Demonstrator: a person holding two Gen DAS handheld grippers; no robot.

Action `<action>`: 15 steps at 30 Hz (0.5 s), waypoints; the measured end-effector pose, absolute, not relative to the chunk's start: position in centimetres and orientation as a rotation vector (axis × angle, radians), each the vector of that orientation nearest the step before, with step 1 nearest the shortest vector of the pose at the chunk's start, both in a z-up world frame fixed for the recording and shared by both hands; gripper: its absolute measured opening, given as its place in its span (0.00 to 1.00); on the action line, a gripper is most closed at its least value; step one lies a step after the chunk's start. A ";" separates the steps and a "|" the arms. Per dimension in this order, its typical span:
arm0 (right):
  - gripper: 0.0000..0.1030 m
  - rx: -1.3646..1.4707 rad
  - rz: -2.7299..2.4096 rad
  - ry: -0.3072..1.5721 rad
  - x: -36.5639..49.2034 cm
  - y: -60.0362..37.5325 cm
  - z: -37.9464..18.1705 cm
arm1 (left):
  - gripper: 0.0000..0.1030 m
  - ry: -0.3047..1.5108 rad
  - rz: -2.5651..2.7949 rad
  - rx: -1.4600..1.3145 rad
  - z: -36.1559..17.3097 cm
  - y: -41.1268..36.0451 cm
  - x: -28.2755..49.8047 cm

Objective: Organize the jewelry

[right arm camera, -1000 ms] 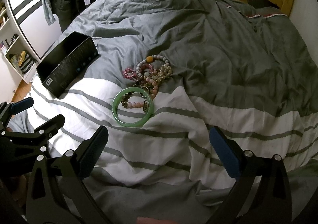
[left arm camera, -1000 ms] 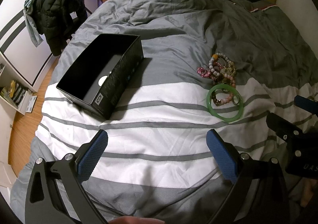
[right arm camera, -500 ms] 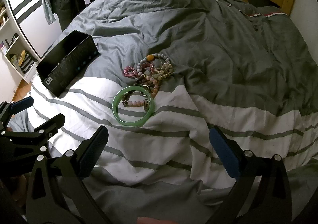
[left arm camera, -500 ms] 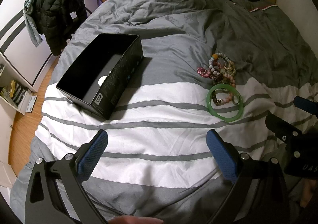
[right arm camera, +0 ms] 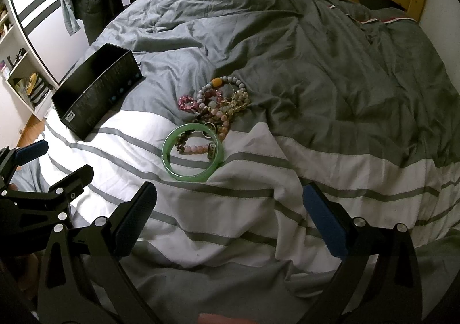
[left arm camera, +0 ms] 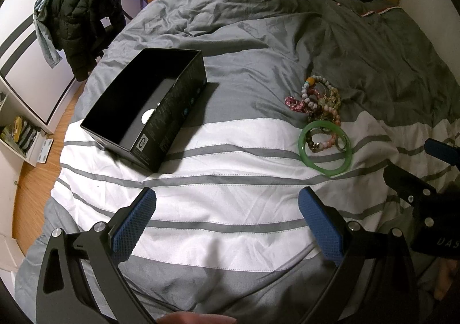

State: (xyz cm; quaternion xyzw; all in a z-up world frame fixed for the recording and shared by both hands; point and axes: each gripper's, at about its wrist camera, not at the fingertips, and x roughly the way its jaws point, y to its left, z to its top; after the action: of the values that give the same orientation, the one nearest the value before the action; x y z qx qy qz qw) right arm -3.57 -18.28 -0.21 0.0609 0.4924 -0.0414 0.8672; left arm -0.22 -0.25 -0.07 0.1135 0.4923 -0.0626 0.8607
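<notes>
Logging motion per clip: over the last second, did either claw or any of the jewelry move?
No visible change. Both claws, left and right, hang open and empty over the striped duvet. The green bangle and the beaded bracelets lie where they were, untouched, and the black box has not shifted.

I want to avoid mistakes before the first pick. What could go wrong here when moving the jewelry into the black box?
1. The beaded bracelets lie tangled, and one runs through the green bangle, so lifting one piece may drag others.
2. The duvet is soft and wrinkled; the right gripper could pinch fabric together with the jewelry.
3. The black box sits on soft bedding and might tip if bumped.
</notes>
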 end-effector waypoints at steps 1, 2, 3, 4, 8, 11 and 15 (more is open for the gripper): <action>0.98 0.128 -0.086 1.031 -3.6 -18.3 -0.2 | 0.95 1.033 -0.131 0.239 -0.1 -0.3 -0.2; 0.98 0.128 -0.086 1.031 -3.6 -18.3 -0.2 | 0.95 1.033 -0.130 0.240 -0.1 -0.3 -0.2; 0.98 0.127 -0.086 1.031 -3.6 -18.3 -0.2 | 0.95 1.033 -0.131 0.239 -0.1 -0.3 -0.2; 0.98 0.128 -0.086 1.029 -3.6 -18.3 -0.2 | 0.95 1.033 -0.131 0.239 -0.1 -0.3 -0.2; 0.98 0.130 -0.087 1.031 -3.6 -18.3 -0.3 | 0.95 1.033 -0.131 0.239 -0.1 -0.2 -0.2; 0.98 0.130 -0.083 1.030 -3.6 -18.3 -0.3 | 0.95 1.033 -0.129 0.241 0.0 -0.3 -0.2; 0.98 0.135 -0.075 1.027 -3.6 -18.4 -0.4 | 0.95 1.033 -0.130 0.239 -0.2 -0.2 -0.3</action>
State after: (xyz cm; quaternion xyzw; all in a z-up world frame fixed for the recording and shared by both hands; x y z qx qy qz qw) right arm -3.57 -18.38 -0.36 0.0644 0.4909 -0.0357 0.8681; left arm -0.25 -0.18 -0.18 0.1137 0.4925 -0.0617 0.8607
